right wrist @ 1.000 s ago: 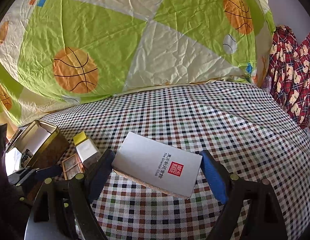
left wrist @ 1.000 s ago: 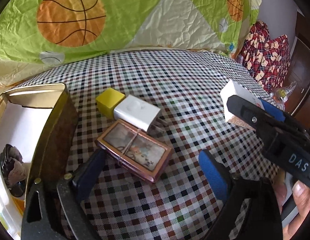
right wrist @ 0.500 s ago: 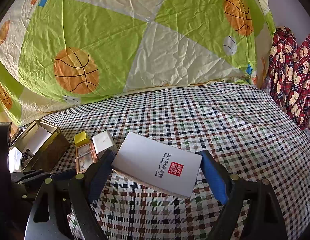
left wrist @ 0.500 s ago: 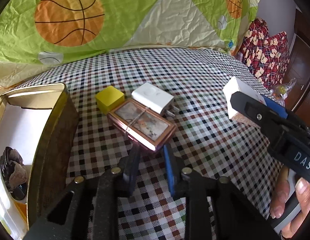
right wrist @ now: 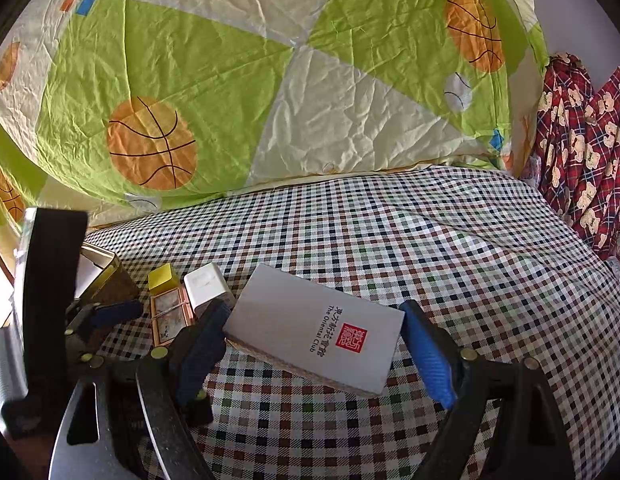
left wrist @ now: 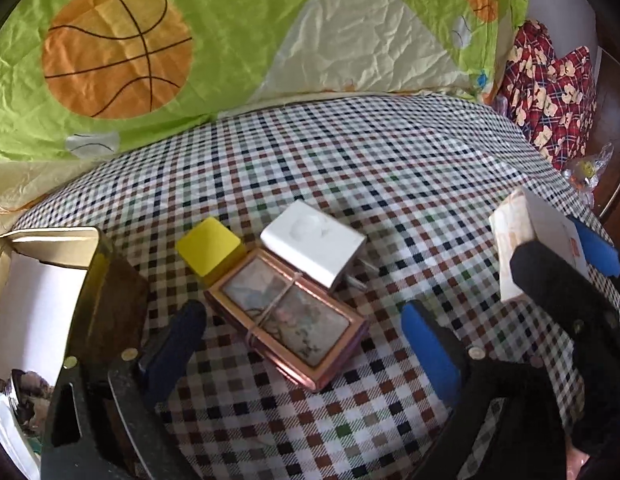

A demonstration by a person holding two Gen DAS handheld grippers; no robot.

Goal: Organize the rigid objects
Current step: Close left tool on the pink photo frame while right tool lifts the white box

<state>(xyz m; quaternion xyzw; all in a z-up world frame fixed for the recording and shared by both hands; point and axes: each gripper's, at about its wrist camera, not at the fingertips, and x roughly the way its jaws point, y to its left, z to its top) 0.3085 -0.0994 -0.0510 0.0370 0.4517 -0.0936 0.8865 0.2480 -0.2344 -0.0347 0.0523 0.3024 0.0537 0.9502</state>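
Observation:
A copper-framed picture case lies on the checked cloth, touching a yellow block and a white charger plug. My left gripper straddles the case; its jaws are opening and neither pad touches the case. My right gripper is shut on a white box with a red seal, held just above the cloth. In the left wrist view that white box hangs at the right edge. In the right wrist view, the case, block and plug sit left of the box.
An open gold tin with a white lining stands at the left, with small dark items in its near end. A green basketball-print quilt rises behind the cloth. Red patterned fabric lies at the far right.
The left jaws went nearly shut in front of the case, then spread wide around it. The case and plug have turned and shifted against the yellow block. The right gripper and box stayed still.

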